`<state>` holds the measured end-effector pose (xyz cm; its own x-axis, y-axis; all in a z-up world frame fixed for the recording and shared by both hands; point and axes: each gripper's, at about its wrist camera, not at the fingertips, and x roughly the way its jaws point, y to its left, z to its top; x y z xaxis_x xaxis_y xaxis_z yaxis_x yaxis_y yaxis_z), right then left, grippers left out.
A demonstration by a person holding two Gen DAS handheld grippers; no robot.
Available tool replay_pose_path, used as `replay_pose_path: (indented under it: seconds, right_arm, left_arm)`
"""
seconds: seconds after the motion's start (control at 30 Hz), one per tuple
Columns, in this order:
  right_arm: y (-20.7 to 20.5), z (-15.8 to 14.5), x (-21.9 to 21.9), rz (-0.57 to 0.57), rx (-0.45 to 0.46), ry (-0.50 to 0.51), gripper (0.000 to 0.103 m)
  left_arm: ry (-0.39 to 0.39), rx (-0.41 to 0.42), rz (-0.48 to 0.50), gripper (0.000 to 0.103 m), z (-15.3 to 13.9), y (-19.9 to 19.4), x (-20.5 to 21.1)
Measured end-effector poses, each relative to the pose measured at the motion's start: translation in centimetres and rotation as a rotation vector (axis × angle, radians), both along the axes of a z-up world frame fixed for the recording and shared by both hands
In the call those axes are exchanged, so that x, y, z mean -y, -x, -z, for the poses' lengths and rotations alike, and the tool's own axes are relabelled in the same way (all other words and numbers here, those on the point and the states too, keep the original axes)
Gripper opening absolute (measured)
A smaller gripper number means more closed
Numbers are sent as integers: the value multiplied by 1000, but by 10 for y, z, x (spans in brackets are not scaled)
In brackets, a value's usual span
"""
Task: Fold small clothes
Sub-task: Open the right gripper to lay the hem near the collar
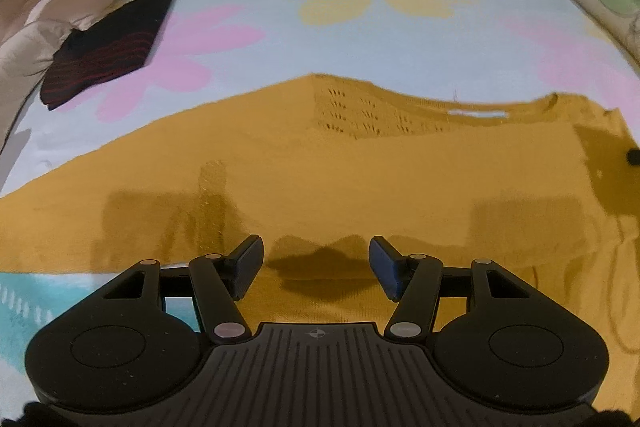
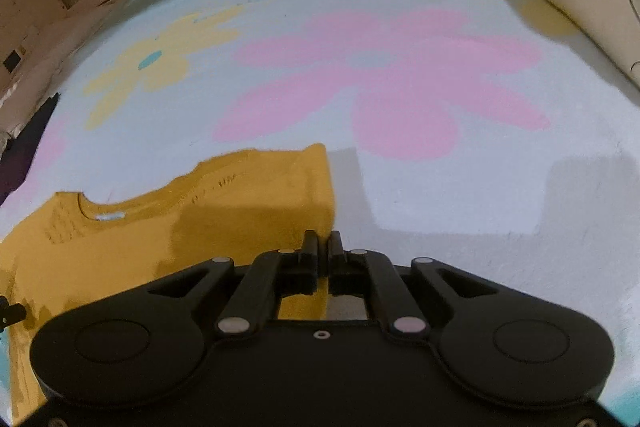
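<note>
Right tongs (image 2: pixel 323 241) pinched shut on the sweater (image 2: pixel 248 203) edge; left tongs (image 1: pixel 316 263) gape empty above it. Folding barely begun.

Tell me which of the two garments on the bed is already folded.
The dark red-striped garment, a compact rectangle near the bed's left edge. The mustard sweater lies spread out under the fingers.

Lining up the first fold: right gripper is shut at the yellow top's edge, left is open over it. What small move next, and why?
Probably close the left gripper on the yellow top. Its fingers stand apart over the cloth near its lower edge, gripping nothing, while the right gripper looks shut at the side edge. Both need a hold before lifting to fold.
</note>
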<state>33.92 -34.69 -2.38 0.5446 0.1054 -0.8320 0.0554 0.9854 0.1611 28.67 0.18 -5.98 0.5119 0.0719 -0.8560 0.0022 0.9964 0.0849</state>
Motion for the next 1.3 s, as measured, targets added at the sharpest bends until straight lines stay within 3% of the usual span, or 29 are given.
replay_pose_path:
  seconds: [0.1,0.17,0.2,0.27,0.4,0.43,0.57,0.63,0.77,0.97,1.1,1.3]
  right_arm:
    - [-1,-2,-4,-2,10,36,14]
    - [0,-1,-4,14,5,68,20]
    - [2,0,-5,15,6,89,33]
    - [5,-1,-4,19,7,117,43]
    - [9,-12,-6,49,28,144,49]
    - [10,-17,-7,47,43,144,50]
    - [16,-40,-19,20,111,93,84]
    - [19,-48,-27,7,126,76,86]
    - [27,-57,-49,-12,146,16,103]
    - [45,-53,-94,-113,98,-38,103]
    - [57,-46,-130,-207,53,-32,103]
    - [78,-31,-180,-343,-2,-65,103]
  left_arm:
    - [11,-21,-4,58,10,-1,-3]
    - [31,12,4,59,12,1,-8]
    - [37,17,8,59,13,2,-10]
    - [51,26,17,58,13,3,-12]
    - [94,53,30,59,14,6,-18]
    - [106,57,36,61,14,6,-20]
    - [156,36,87,73,12,4,-23]
    - [181,32,86,74,10,3,-27]
    - [241,70,7,74,-5,6,-50]
    - [259,194,-207,81,-34,21,-124]
    - [228,206,-327,81,-33,34,-175]
    - [268,203,-504,82,-28,48,-246]
